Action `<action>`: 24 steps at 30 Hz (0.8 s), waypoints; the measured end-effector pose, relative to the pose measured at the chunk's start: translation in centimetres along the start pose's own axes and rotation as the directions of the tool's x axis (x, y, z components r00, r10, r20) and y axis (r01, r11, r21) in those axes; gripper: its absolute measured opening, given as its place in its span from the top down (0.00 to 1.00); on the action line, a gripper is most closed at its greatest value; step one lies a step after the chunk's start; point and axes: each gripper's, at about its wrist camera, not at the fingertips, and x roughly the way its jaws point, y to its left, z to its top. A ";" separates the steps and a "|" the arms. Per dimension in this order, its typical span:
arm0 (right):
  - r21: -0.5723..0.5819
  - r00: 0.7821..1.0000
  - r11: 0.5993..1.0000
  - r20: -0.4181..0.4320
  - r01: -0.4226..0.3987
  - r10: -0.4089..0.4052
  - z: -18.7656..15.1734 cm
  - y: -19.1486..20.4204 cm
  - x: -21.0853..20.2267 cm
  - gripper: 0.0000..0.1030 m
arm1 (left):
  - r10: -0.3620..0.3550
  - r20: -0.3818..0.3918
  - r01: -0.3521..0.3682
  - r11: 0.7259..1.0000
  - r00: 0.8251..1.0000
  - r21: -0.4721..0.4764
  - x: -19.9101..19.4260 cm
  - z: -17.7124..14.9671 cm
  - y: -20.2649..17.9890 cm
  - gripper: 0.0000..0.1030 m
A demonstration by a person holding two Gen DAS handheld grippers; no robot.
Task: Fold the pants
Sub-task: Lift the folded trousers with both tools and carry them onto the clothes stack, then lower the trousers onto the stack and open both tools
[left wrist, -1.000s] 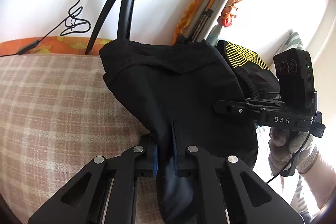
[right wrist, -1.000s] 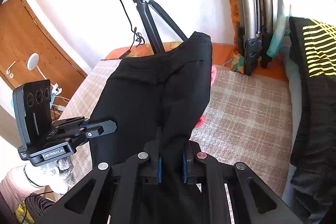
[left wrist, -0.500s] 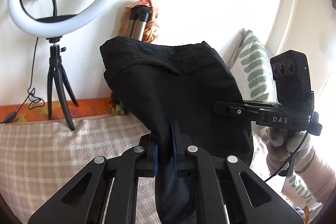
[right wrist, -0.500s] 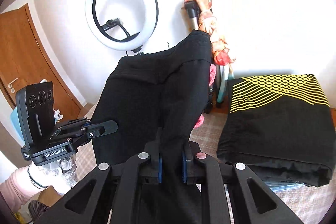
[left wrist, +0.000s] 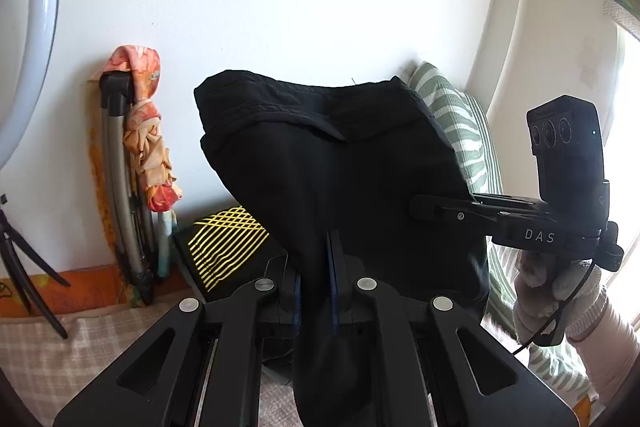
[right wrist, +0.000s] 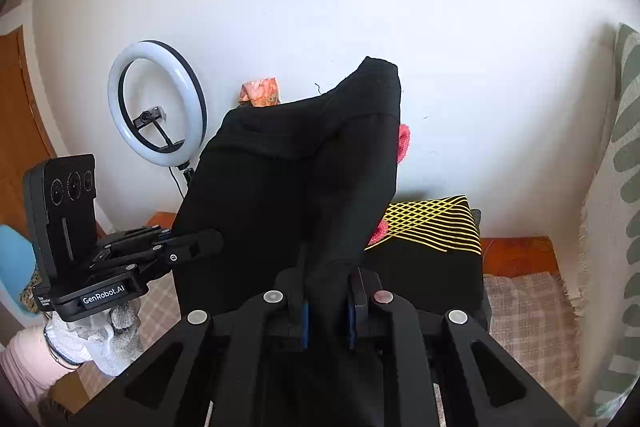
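The black pants hang folded and lifted in the air, held by both grippers. My left gripper is shut on the pants' fabric, which bunches between its blue pads. My right gripper is shut on the pants too. In the left wrist view the right gripper pinches the pants from the right side. In the right wrist view the left gripper pinches them from the left. The lower part of the pants is hidden behind the gripper bodies.
A folded black garment with yellow lines lies on the plaid bed cover by the white wall. A ring light on a tripod stands left. A folded frame wrapped in orange cloth leans on the wall. A striped pillow is right.
Both grippers have risen and tilted upward with the pants; the bed has dropped low in both views and the wall fills them. Both grips are unchanged.
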 end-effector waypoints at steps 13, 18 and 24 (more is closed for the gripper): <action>0.034 0.994 0.995 -0.068 0.093 -0.090 2.1 -6.5 6.4 0.87 | 0.134 -0.074 -0.133 0.991 0.988 0.013 8.8 1.2 1.2 0.90; 0.015 0.965 0.968 -0.080 0.251 -0.249 1.6 -7.4 8.1 0.60 | 0.256 -0.119 -0.252 0.967 0.959 0.043 10.7 1.2 1.7 0.75; 0.035 0.957 0.956 -0.040 0.290 -0.289 1.6 -7.7 6.4 0.39 | 0.256 -0.072 -0.254 0.967 0.964 0.033 8.9 1.9 1.7 0.54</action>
